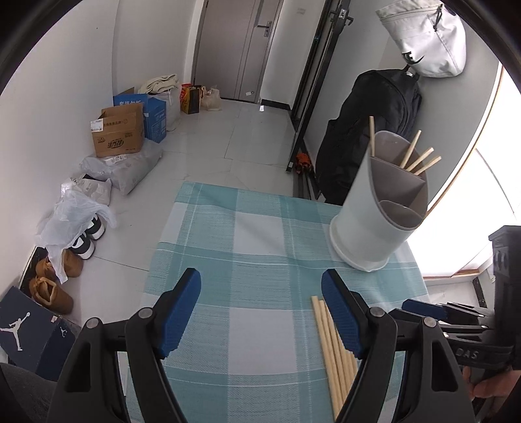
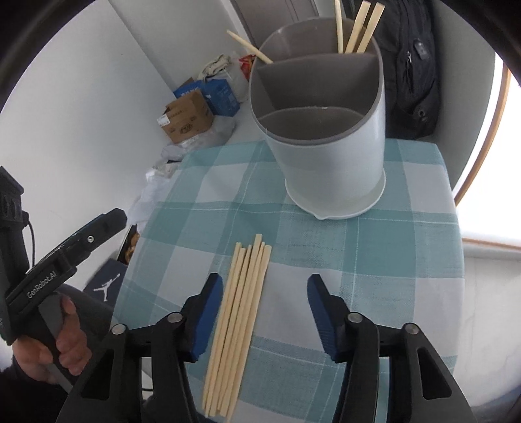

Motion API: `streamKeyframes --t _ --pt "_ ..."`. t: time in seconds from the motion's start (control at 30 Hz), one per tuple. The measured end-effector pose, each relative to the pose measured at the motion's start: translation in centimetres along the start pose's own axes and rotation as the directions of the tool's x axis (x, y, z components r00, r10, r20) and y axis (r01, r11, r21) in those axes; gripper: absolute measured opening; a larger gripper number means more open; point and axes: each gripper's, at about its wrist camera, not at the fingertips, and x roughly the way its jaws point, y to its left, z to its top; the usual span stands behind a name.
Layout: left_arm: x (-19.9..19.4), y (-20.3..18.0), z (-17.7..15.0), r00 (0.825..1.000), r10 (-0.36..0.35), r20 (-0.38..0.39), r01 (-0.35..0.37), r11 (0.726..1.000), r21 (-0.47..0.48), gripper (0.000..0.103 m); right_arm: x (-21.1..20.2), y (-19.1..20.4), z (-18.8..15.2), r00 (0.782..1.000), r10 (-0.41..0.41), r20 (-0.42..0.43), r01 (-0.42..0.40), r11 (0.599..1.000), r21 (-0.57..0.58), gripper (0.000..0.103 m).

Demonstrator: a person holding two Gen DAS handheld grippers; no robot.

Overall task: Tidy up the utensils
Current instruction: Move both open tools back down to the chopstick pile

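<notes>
Several loose wooden chopsticks (image 2: 241, 309) lie side by side on the checked cloth (image 2: 374, 260). My right gripper (image 2: 264, 286) hangs open just over them, its left pad (image 2: 205, 312) beside the bundle and its right pad well clear. Behind stands a white utensil holder (image 2: 325, 136) with grey compartments, and several chopsticks (image 2: 358, 29) stand in its back section. In the left wrist view my left gripper (image 1: 260, 286) is open over bare cloth, holding nothing. The loose chopsticks (image 1: 329, 335) lie by its right finger, and the holder (image 1: 374, 221) stands at the far right.
The table is small, with its edges close on every side. On the floor to the left are cardboard boxes (image 1: 117, 133), bags and shoes (image 1: 55, 286). A black backpack (image 1: 368, 130) hangs behind the holder. A bright window (image 2: 488, 162) is at the right.
</notes>
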Motion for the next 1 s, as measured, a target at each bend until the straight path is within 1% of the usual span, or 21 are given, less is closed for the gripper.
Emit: streamKeyframes --t 0.13,0.27,0.3,0.4,0.47,0.53,0.6,0.77,1.0 --pt "0.6 1.0 0.3 1.000 -0.006 -0.021 0.005 0.999 -0.040 0.073 2.6 0.3 1.0 0.997 -0.028 -0.076 0.027 0.999 -0.017 0.031" --pt "1.6 1.9 0.6 0.997 -0.027 -0.066 0.022 0.997 -0.077 0.073 4.7 0.6 1.7 0.990 -0.071 -0.121 0.067 0.997 -0.041 0.027" --pt "1.8 2.0 0.6 0.996 -0.036 -0.079 0.030 0.996 -0.083 0.073 5.0 0.5 2.0 0.989 -0.074 -0.126 0.070 0.997 -0.032 0.025" --pt "1.7 2.3 0.6 0.996 -0.029 -0.086 0.021 0.996 -0.092 0.073 5.9 0.5 2.4 0.985 -0.096 -0.146 0.093 0.995 -0.025 0.024" --pt "1.6 2.5 0.5 0.995 -0.033 -0.091 0.024 0.995 -0.099 0.073 6.2 0.7 2.5 0.979 -0.133 -0.157 0.129 0.991 -0.040 0.021" --pt "1.6 2.7 0.5 0.994 -0.043 -0.102 0.032 0.993 -0.110 0.073 6.3 1.1 2.7 0.971 -0.182 -0.157 0.173 0.982 -0.070 0.016" --pt "1.8 2.8 0.5 0.993 -0.047 -0.111 0.034 0.993 -0.116 0.073 6.4 1.4 2.8 0.964 -0.212 -0.162 0.200 0.976 -0.092 0.014" --pt "2.1 3.1 0.5 0.989 -0.058 -0.133 0.040 0.991 -0.131 0.073 6.9 2.0 3.1 0.950 -0.254 -0.184 0.233 0.964 -0.130 0.014" --pt "2.2 3.4 0.5 0.988 -0.062 -0.142 0.042 0.990 -0.136 0.073 7.3 2.2 4.0 0.942 -0.278 -0.188 0.253 0.957 -0.145 0.015"
